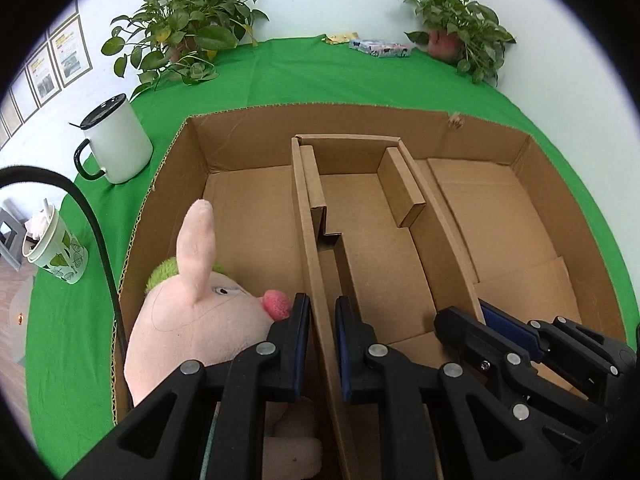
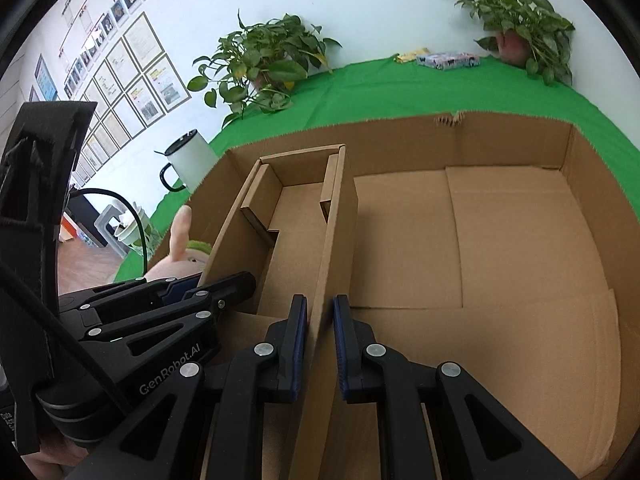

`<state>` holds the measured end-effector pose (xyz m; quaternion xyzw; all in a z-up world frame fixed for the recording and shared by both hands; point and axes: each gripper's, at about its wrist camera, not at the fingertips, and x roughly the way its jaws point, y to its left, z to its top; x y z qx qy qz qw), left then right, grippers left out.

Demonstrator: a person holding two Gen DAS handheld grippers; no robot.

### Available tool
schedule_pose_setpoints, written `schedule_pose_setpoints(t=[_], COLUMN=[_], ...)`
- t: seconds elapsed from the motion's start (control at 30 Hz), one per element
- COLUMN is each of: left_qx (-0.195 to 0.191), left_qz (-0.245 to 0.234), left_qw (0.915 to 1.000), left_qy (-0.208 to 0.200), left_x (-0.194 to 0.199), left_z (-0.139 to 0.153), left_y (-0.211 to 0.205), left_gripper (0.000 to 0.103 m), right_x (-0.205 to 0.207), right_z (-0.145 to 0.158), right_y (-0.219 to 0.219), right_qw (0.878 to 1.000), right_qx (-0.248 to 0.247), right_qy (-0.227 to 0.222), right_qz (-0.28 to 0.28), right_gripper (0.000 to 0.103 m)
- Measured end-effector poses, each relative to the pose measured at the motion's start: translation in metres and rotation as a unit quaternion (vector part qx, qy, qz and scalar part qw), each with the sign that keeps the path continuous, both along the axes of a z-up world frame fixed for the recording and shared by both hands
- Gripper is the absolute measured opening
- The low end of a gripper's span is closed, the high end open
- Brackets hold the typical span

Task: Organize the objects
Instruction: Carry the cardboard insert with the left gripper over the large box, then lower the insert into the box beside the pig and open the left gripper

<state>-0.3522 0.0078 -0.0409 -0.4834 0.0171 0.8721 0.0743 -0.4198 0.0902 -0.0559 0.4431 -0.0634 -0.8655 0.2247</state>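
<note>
A large open cardboard box (image 1: 240,128) sits on a green cloth. A U-shaped cardboard divider insert stands inside it. My left gripper (image 1: 322,336) straddles the insert's left wall (image 1: 308,216), jaws close on either side of it. My right gripper (image 2: 320,336) straddles the insert's right wall (image 2: 340,208) in the same way and shows in the left wrist view (image 1: 472,320). A pink plush pig (image 1: 200,312) with a green tuft lies in the box's left compartment, beside my left gripper. The right compartment (image 2: 500,240) holds nothing.
A white mug with a black lid (image 1: 116,144) and a leaf-printed paper cup (image 1: 56,248) stand left of the box. Two potted plants (image 1: 184,36) (image 1: 452,28) and a small packet (image 1: 380,48) sit at the table's far edge. A black cable (image 1: 96,224) hangs at left.
</note>
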Motion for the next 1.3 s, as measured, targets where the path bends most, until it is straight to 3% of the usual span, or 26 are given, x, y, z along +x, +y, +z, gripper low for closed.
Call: schedule_pose_setpoints(t=[0.13,0.27,0.63,1.03,1.1,1.13,1.2,1.23,1.27,1.3], left_qx=[-0.008,0.013,0.019,0.015,0.012,0.010,0.010,0.012,0.017,0.028], left_qz=[-0.001,0.005,0.020,0.009,0.009,0.012,0.022,0.029,0.034,0.038], left_qw=[0.9999,0.9999,0.9979,0.9960,0.9947,0.9934,0.9904,0.9882,0.9863,0.9841], left_qy=[-0.007,-0.004,0.059,0.088,0.101,0.113,0.136,0.150,0.161,0.171], left_x=[-0.001,0.002,0.033,0.056,0.064,0.068,0.079,0.085,0.090,0.097], left_z=[0.000,0.004,0.039,0.039,0.041,0.043,0.047,0.050,0.052,0.054], left_y=[0.001,-0.004,-0.029,-0.042,-0.042,-0.044,-0.047,-0.049,-0.051,-0.053], left_gripper=[0.015,0.016,0.017,0.017,0.023,0.031,0.050,0.059,0.061,0.061], right_x=[0.001,0.005,0.013,0.010,0.013,0.017,0.029,0.039,0.052,0.064], right_z=[-0.006,-0.007,-0.007,-0.007,-0.004,0.000,0.012,0.021,0.031,0.039], right_y=[-0.001,-0.005,-0.024,-0.034,-0.037,-0.038,-0.038,-0.037,-0.033,-0.030], right_qw=[1.000,1.000,0.998,0.994,0.993,0.992,0.990,0.988,0.985,0.980], right_qx=[-0.002,0.014,0.062,0.105,0.121,0.127,0.130,0.131,0.130,0.136], right_qy=[-0.006,-0.005,0.001,-0.006,0.005,0.021,0.053,0.081,0.115,0.145], right_qz=[-0.004,-0.005,-0.005,0.008,0.006,0.007,0.014,0.016,0.014,0.007], right_gripper=[0.010,0.009,0.010,0.010,0.010,0.011,0.025,0.053,0.081,0.086])
